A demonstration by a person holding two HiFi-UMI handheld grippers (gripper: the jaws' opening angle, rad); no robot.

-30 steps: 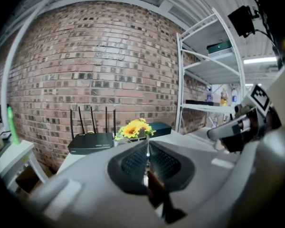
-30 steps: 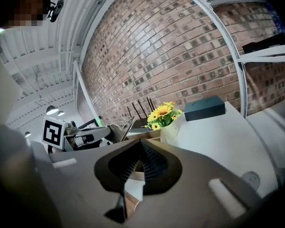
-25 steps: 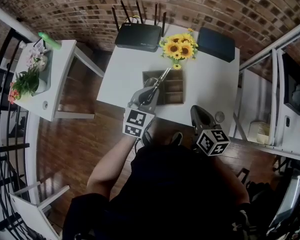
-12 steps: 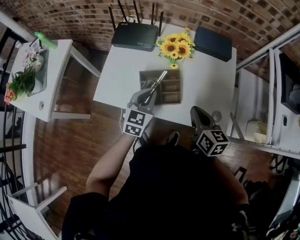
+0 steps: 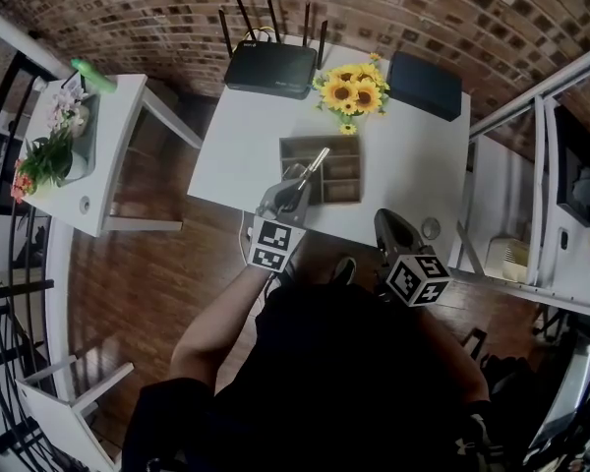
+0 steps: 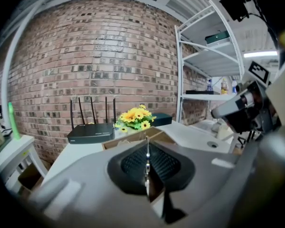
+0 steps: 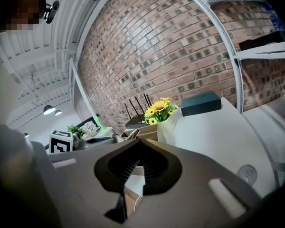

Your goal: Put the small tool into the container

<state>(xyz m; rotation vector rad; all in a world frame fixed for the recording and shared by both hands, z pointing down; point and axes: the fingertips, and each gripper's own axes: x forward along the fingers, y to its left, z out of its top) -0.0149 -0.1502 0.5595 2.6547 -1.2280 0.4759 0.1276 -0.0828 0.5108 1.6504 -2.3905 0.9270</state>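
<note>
A wooden compartment container (image 5: 342,193) stands mid-table on the white table (image 5: 236,155). My left gripper (image 5: 300,177) hovers at the container's near left corner, shut on a thin silvery tool (image 5: 317,159) that sticks out over the compartments. In the left gripper view the tool (image 6: 147,160) shows edge-on, pinched between the black pads (image 6: 168,165), with the container (image 6: 128,137) just beyond. My right gripper (image 5: 391,226) hangs at the table's front edge, right of the container. Its jaws (image 7: 139,144) meet at the tips and hold nothing.
At the table's far side are a black router (image 5: 271,67), a sunflower bunch (image 5: 352,91) and a dark box (image 5: 425,85). A small round disc (image 5: 431,228) lies near the front right corner. A side table with plants (image 5: 79,155) stands left, a white shelf rack (image 5: 556,165) right.
The left gripper and its tool have drawn back slightly toward me, so the tool's tip now lies over the container rather than at its far edge. The right gripper has stayed put.
</note>
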